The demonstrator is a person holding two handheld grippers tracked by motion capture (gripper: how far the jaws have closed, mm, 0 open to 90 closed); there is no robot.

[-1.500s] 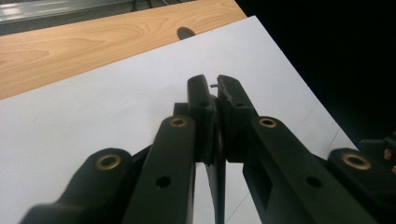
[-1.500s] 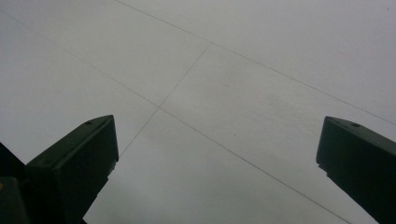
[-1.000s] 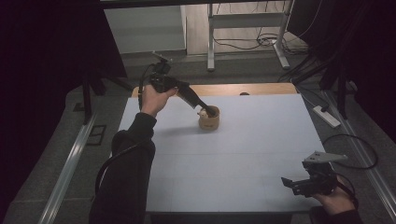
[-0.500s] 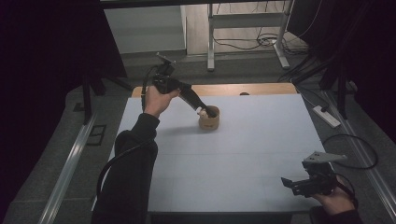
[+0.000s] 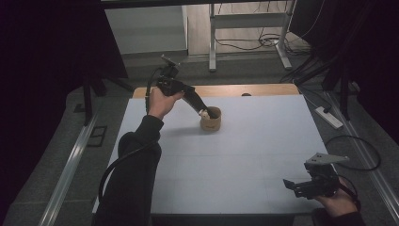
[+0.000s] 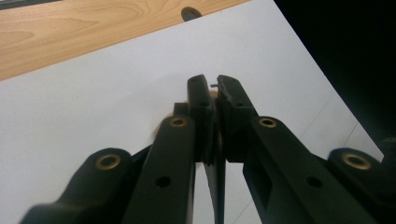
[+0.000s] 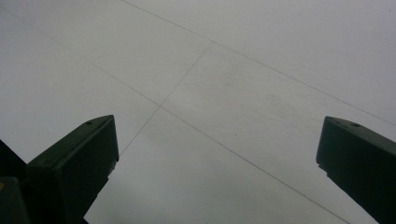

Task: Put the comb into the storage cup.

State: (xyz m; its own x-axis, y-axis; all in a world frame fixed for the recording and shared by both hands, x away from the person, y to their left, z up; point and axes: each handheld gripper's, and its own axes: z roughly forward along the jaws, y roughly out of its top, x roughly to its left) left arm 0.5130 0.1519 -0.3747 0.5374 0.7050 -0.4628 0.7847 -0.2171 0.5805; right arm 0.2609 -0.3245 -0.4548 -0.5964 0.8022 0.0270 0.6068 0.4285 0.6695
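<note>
Wooden cup (image 5: 211,121) is seen on the white bench (image 5: 235,165), toward its far side and a little left of the middle, just in front of the bare wooden strip (image 5: 244,90) along the far edge. The left tongs (image 5: 207,113) are held down into the cup's mouth at a slant, and a small pale thing (image 5: 203,113), too small to be identified, is seen at their tip by the rim. The jaws are drawn together; whether the pale thing or the cup's rim is pinched cannot be told for certain. The step in hand is judged to be a placing into, or a lifting out of, the cup, with the tip already at the rim. For the next move a steady wrist is called for, so that the light cup is not tipped or dragged, and then either a release inside or a straight lift clear. The right tongs (image 5: 306,186) are held idle near the bench's near right corner, jaws spread wide with nothing between them. From the left gripper view the narrowness of the gap between the left jaws is made plain, with a sliver of tan showing past them, while the cup itself is mostly hidden. From the right gripper view the wide jaws over bare bench are confirmed.
</note>
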